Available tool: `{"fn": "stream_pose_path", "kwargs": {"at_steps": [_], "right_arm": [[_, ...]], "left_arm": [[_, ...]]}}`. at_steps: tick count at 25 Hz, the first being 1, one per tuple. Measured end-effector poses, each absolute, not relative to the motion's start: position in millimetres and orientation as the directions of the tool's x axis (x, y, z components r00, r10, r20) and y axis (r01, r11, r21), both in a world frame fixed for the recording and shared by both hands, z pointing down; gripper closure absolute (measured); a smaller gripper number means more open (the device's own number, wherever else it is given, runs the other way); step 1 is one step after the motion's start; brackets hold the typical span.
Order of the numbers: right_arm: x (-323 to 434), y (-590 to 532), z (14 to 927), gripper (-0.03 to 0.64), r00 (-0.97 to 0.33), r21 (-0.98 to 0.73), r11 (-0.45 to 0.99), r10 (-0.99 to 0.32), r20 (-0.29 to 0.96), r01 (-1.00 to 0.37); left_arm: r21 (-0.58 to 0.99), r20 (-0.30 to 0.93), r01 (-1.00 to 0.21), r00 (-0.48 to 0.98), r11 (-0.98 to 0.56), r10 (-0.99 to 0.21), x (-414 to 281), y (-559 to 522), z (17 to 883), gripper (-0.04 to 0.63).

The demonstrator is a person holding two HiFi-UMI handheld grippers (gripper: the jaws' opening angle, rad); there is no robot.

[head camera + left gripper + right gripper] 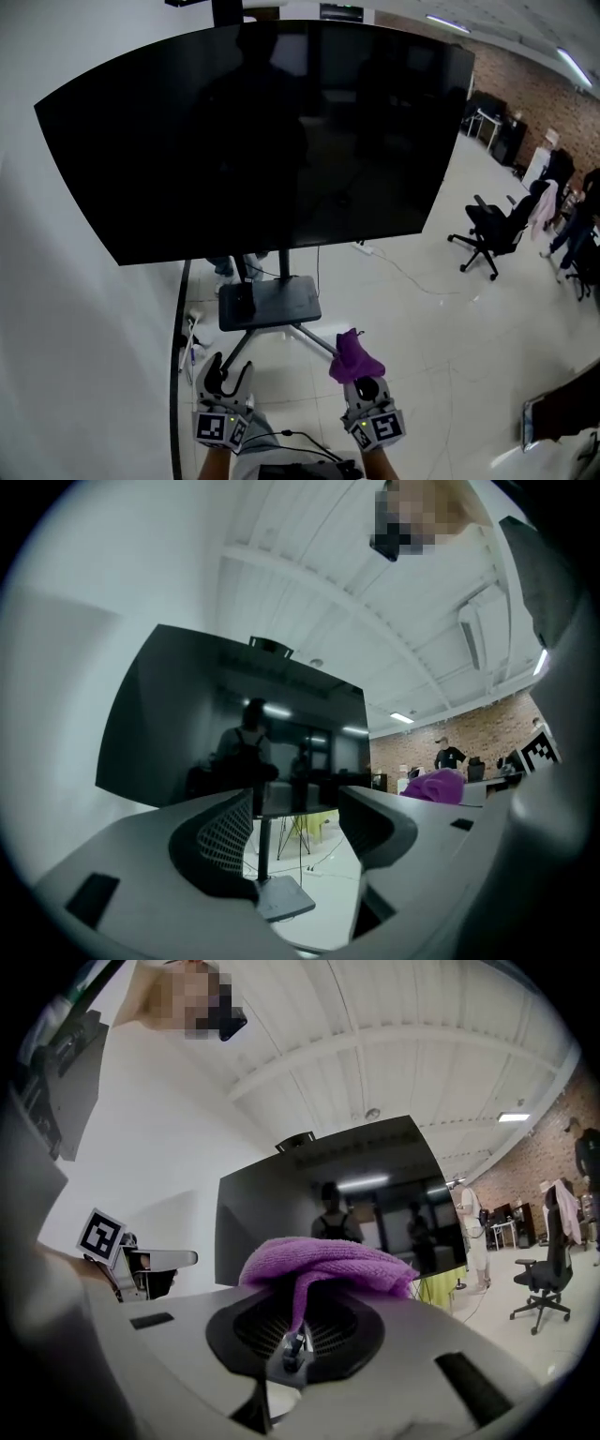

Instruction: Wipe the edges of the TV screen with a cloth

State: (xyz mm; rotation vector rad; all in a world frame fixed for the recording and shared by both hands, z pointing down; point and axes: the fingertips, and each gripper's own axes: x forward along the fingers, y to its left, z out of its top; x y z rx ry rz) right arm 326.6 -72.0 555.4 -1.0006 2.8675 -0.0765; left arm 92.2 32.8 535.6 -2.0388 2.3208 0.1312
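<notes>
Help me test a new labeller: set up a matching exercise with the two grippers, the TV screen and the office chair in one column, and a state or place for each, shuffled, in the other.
Things
1. left gripper
2. right gripper
3. TV screen
4. office chair

States or places
A. dark, mounted on a stand
B. shut on the purple cloth
C. open, nothing between its jaws
D. far to the right in the head view

Pairs: 1-C, 2-B, 3-A, 4-D
</notes>
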Motion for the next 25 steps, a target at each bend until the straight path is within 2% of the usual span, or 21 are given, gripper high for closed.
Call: {"fn": "stream_pose_path", "kwargs": {"at_steps": [7, 10, 12, 20, 25], "right_arm": [[187.4, -118.0, 504.2, 0.577, -0.767, -0.045, 0.781, -0.62, -0.165, -0.622], [129.5, -121.7, 485.8, 0.578, -0.786, -0.016, 0.799, -0.594, -0.17, -0.601], [99.2, -126.6, 481.2, 0.577, -0.786, 0.006, 0.798, -0.592, -0.179, -0.603], [31.0, -183.2, 479.2, 0.577, -0.773, -0.009, 0.784, -0.615, -0.156, -0.621], [-7.1, -202.4, 473.8, 0.577, -0.832, -0.007, 0.843, -0.533, -0.156, -0.538]], "left_arm": [[-0.049, -0.161, -0.999, 0.009, -0.001, -0.987, -6.0, -40.0, 495.5, 0.325], [-0.1, -0.146, -0.995, 0.046, -0.031, -0.988, -42.5, -56.0, 489.1, 0.33], [-0.072, -0.146, -0.996, 0.06, -0.049, -0.988, -68.2, -67.3, 486.6, 0.33], [0.088, -0.126, -0.986, 0.133, -0.144, -0.983, -129.4, -133.6, 454.1, 0.33], [0.018, -0.121, -0.998, 0.056, -0.058, -0.991, -151.8, -144.6, 469.6, 0.33]]}}
